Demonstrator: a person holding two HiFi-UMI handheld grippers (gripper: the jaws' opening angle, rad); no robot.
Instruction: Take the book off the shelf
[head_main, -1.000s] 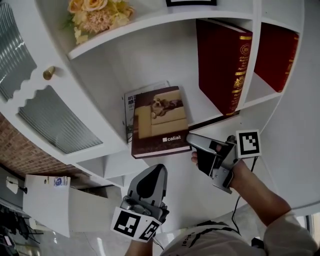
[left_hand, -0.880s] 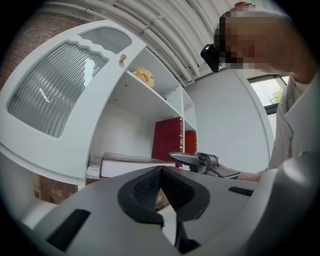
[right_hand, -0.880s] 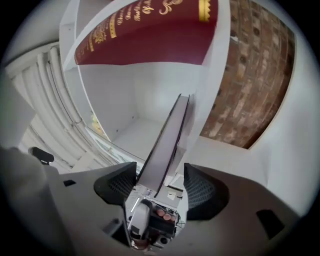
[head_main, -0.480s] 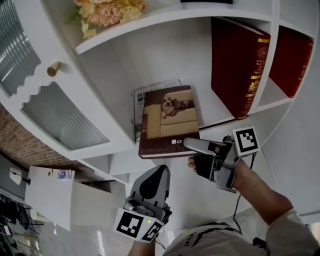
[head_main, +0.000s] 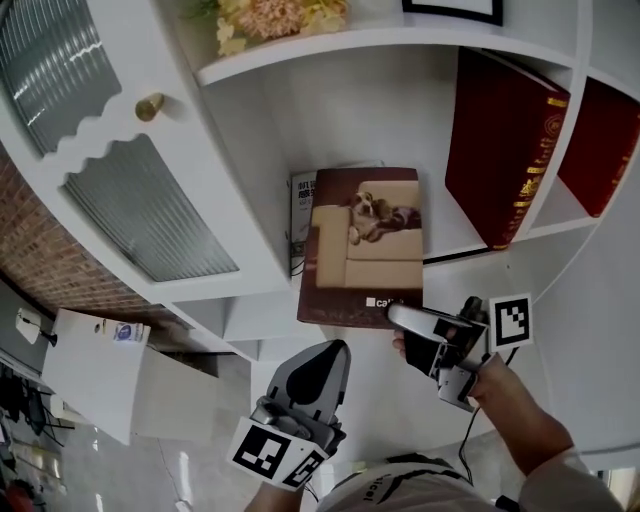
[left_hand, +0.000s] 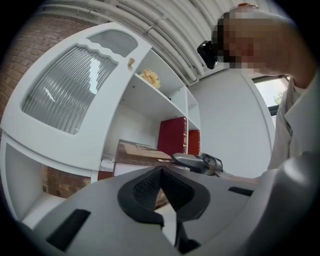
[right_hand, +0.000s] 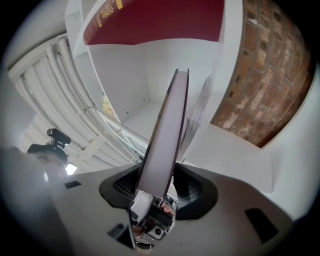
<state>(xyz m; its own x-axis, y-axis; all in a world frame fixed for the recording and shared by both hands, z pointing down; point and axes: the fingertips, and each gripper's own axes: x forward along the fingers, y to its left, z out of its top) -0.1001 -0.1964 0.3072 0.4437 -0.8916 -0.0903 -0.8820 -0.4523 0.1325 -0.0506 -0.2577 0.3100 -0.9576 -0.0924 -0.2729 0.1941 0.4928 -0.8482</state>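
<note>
On the white shelf (head_main: 452, 228) lies the book (head_main: 365, 245), flat, cover up – a dog on a tan sofa – with its near edge hanging out past the shelf's front. It rests on a thinner white booklet (head_main: 301, 215), which peeks out along its left side. The right gripper (head_main: 398, 320) is at the book's near right corner, one jaw above the cover and the other under it. From the right gripper view, the book's page edge runs straight up between the jaws, which are closing on it. A dark sliver shows between pad and cover on one side, so there is no firm squeeze. The left gripper (head_main: 335, 352) hangs lower, in front of the shelf and well below the book's front edge. Its jaws are pressed together with nothing between them, touching nothing.

Right of the book, a red volume (head_main: 495, 150) stands upright against the divider, with another red one (head_main: 600, 140) in the next bay. Up top, pale flowers (head_main: 280, 15) sit on the shelf above. To the left is a ribbed-glass cabinet door (head_main: 150, 215) with a brass knob (head_main: 149, 106) – and a brick wall (head_main: 40, 265) beyond.
</note>
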